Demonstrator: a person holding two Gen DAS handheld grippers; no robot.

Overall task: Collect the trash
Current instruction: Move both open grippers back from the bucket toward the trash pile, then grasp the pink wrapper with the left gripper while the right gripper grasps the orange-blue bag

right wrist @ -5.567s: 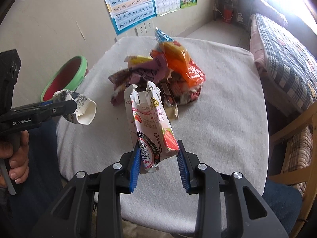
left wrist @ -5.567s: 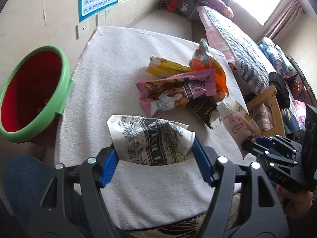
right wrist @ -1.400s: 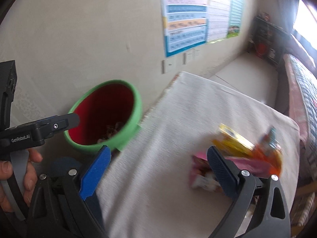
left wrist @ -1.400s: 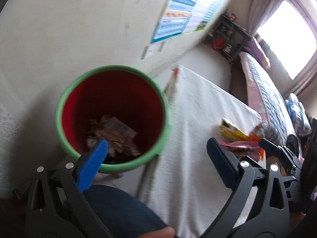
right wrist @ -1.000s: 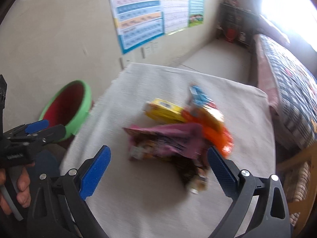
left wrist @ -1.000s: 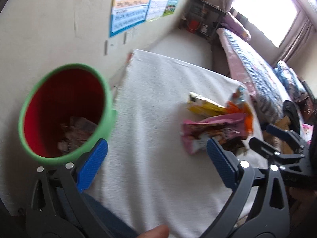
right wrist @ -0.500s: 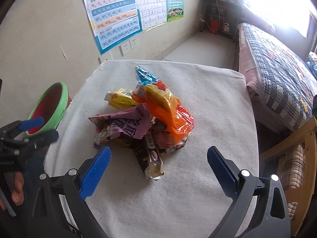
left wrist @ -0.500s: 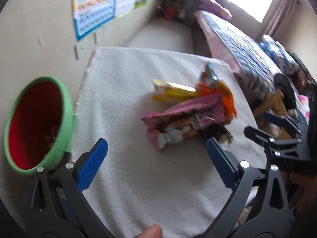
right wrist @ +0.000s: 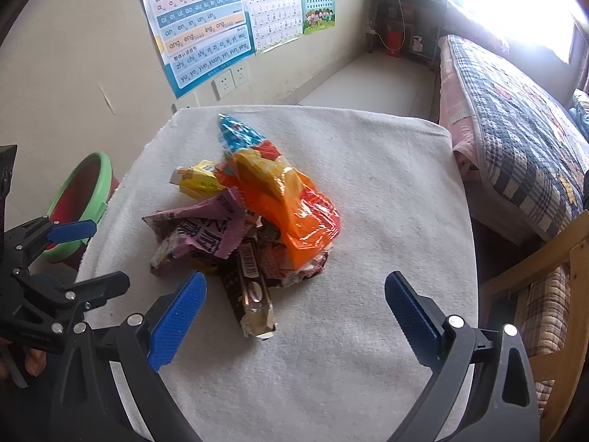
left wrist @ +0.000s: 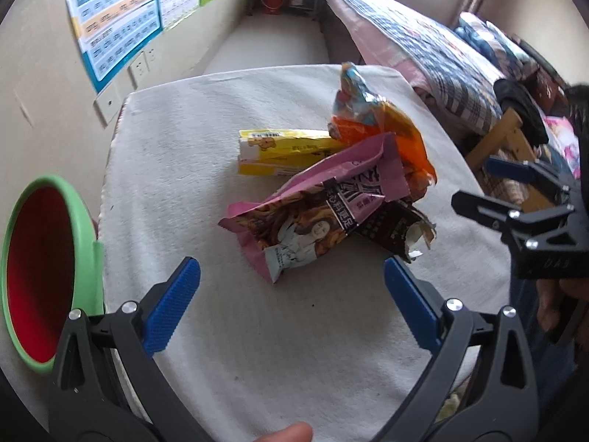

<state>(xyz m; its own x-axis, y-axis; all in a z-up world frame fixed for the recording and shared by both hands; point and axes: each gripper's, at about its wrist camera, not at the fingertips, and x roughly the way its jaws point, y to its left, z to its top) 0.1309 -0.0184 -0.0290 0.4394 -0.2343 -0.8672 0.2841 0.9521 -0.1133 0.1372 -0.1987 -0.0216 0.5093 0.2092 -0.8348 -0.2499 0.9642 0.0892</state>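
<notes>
Right wrist view: white-clothed table (right wrist: 368, 169) filling mid-frame, wrapper pile at centre. Green-rimmed red bin (right wrist: 86, 202) at left edge, beside the table. Orange bag (right wrist: 294, 213) on top, pink wrapper (right wrist: 198, 228) lower left, dark bar wrapper (right wrist: 250, 291) nearest. Right gripper (right wrist: 292, 305) spread wide, empty, low in frame. Left gripper (left wrist: 291, 294) likewise spread, empty, before the pink wrapper (left wrist: 313, 217).
</notes>
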